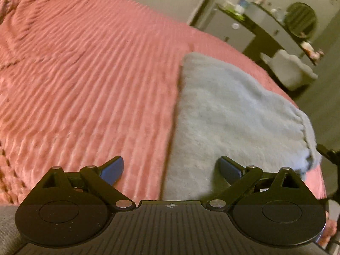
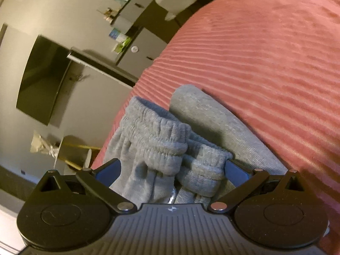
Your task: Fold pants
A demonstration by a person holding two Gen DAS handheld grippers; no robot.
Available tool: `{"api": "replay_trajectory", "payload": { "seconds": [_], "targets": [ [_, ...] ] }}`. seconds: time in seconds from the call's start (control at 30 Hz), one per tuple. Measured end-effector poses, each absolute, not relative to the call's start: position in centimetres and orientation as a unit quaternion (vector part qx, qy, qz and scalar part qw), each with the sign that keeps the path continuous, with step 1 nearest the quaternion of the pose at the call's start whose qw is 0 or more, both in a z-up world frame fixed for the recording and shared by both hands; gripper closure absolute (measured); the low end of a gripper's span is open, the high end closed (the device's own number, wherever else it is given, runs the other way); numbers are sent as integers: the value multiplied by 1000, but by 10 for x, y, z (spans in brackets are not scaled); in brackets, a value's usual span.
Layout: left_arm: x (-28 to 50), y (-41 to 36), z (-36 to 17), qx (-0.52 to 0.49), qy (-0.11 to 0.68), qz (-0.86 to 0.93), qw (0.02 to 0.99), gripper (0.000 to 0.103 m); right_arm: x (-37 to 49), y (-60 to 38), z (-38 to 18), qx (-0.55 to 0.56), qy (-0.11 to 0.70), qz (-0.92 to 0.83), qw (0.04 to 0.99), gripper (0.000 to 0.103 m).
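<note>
Grey sweatpants [image 1: 229,114] lie folded flat on the pink ribbed bedspread [image 1: 85,74], near its edge. Your left gripper [image 1: 171,167] hangs over them, jaws spread wide, nothing between. Your right gripper [image 2: 172,170] has its jaws wide too, the bunched elastic waistband [image 2: 157,131] between them; the right pad touches fabric, no clamp visible.

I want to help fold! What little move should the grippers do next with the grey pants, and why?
Probably close the right gripper on the bunched cuffs: its jaws stand wide with the cuffs between them, while the left gripper hangs open and empty over the grey pants on the pink bedspread.
</note>
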State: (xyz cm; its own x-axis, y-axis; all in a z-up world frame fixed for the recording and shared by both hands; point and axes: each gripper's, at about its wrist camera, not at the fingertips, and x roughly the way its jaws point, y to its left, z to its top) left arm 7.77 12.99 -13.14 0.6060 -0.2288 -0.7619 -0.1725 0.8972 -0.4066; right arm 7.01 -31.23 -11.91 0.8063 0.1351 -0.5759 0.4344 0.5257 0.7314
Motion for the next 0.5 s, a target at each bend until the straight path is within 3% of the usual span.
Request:
{"api": "replay_trajectory", "payload": {
  "seconds": [0.17, 0.33, 0.5],
  "targets": [
    [82, 137, -138, -249, 455, 2, 855, 3, 70, -320, -128, 522, 305, -103, 790, 0],
    [74, 149, -129, -280, 416, 10, 865, 4, 61, -310, -134, 530, 324, -71, 780, 0],
    [83, 142, -139, -269, 464, 8, 844, 4, 74, -311, -138, 541, 328, -77, 770, 0]
  ]
}}
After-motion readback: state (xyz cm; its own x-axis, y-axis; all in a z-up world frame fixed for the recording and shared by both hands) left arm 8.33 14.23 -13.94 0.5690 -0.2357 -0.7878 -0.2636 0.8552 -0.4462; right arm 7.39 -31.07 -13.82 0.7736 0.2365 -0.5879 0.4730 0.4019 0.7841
